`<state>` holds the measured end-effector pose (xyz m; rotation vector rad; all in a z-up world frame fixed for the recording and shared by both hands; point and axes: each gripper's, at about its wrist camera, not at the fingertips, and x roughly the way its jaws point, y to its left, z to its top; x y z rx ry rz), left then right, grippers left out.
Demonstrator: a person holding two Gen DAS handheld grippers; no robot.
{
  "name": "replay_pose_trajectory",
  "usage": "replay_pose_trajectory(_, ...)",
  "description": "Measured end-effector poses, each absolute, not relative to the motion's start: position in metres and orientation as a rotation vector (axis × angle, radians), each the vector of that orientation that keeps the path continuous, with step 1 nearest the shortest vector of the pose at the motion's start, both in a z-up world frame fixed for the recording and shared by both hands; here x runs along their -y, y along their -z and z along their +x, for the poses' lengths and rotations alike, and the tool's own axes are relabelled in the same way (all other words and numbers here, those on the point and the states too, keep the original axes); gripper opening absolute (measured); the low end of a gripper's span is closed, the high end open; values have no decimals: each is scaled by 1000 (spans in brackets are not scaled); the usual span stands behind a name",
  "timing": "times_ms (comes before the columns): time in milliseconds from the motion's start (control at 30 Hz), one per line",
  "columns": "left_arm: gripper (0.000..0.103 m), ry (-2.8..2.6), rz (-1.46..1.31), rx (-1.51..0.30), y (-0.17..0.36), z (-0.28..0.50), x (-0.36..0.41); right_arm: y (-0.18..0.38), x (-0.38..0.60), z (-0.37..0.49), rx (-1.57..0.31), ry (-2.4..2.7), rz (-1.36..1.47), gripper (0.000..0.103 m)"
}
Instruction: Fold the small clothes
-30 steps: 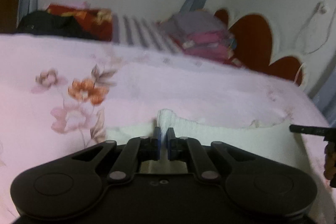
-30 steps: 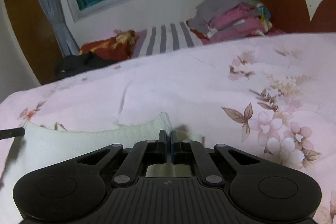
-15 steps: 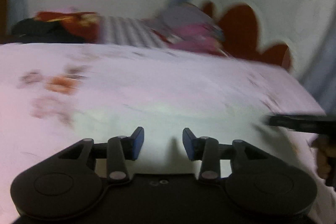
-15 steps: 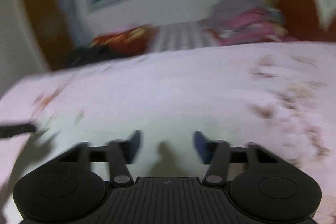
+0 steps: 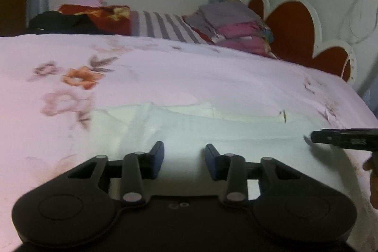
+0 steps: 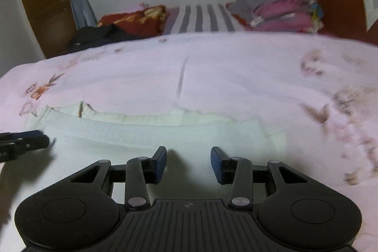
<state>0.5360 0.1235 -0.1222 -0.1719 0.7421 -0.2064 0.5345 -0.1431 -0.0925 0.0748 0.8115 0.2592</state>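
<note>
White garment (image 6: 165, 134) lies flat on the bed (image 6: 212, 77); left gripper (image 5: 184, 158) opening, right gripper (image 6: 188, 163) apart, both empty above it, apparently done with a fold.

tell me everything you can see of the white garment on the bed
The white garment is a small pale, soft-looking cloth lying flat on the pink floral bedspread. Its far edge is a doubled, slightly rumpled, creamier band, and a corner turns up at its left end in the right wrist view. Both open grippers, the left gripper and right gripper, hang over it with nothing between their fingers.
</note>
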Motion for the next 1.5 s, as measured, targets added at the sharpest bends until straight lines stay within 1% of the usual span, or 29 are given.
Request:
replay_pose_trajectory(67,55,219,-172,-695,112,523,-112,83,142,517,-786,-313,98,42)
replay_pose_trajectory(133,56,277,-145,-685,108,511,-92,84,128,502,-793,-383,81,42)
replay_pose_trajectory(267,55,336,-96,-730,121,498,-58,98,95,478,-825,-471,29,42)
replay_pose_trajectory(333,54,318,-58,-754,129,496,-58,103,93,471,-823,-461,-5,42)
replay_pose_trajectory(433,53,264,-76,-742,134,491,-86,102,125,472,-833,-358,32,42)
replay_pose_trajectory(500,53,207,-75,-729,134,483,-107,107,150,474,-864,-234,4,42)
replay_pose_trajectory(600,52,189,-79,-723,126,479,-112,102,174,475,-878,-201,79,42)
replay_pose_trajectory(733,54,269,-101,-689,108,461,-75,81,144,454,-796,-311,90,42)
replay_pose_trajectory(800,54,307,-72,-705,111,460,-50,83,122,445,-810,-363,59,42)
replay_pose_trajectory(900,54,319,-36,-758,123,459,-27,102,100,441,-882,-372,-20,42)
replay_pose_trajectory(967,52,290,-8,-810,135,460,-25,111,100,437,-899,-360,-41,42)
replay_pose_trajectory(1167,53,265,-80,-752,120,420,-50,90,130,398,-849,-346,50,42)
replay_pose_trajectory(1333,53,296,-74,-760,125,392,-31,91,106,364,-837,-423,67,41)
replay_pose_trajectory(1367,49,291,-71,-770,128,390,-26,92,100,360,-837,-432,69,41)
replay_pose_trajectory(1500,49,232,-82,-803,139,388,-29,103,82,350,-882,-434,74,38)
